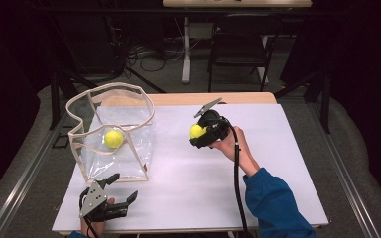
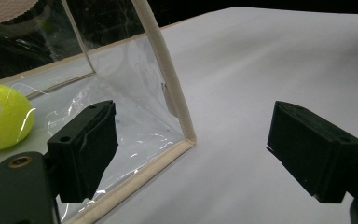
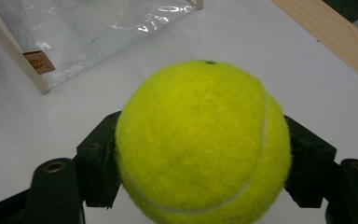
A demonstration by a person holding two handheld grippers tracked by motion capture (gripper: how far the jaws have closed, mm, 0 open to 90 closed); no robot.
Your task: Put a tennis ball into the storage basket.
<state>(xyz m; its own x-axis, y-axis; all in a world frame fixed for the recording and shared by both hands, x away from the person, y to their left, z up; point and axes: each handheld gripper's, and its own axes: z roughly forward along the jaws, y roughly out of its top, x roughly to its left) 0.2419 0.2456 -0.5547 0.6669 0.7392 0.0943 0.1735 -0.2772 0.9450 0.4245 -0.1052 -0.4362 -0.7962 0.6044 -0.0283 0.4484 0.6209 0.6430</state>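
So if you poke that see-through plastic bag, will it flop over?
Probably it bends: the clear plastic bag with beige trim has crinkly thin walls and a wavy rim. The yellow tennis ball inside may weigh it down, so it likely slides or buckles rather than tips.

Behind my white-covered wooden table [image 1: 278, 163] there's a black folding metal chair [image 1: 240, 42] parked on the grey carpeted floor [image 1: 154, 77]. Next to it stands the white metal leg of another desk [image 1: 185, 49], with a messy tangle of black cables [image 1: 146, 52] lying at its base. Rest of the room's pretty dark.
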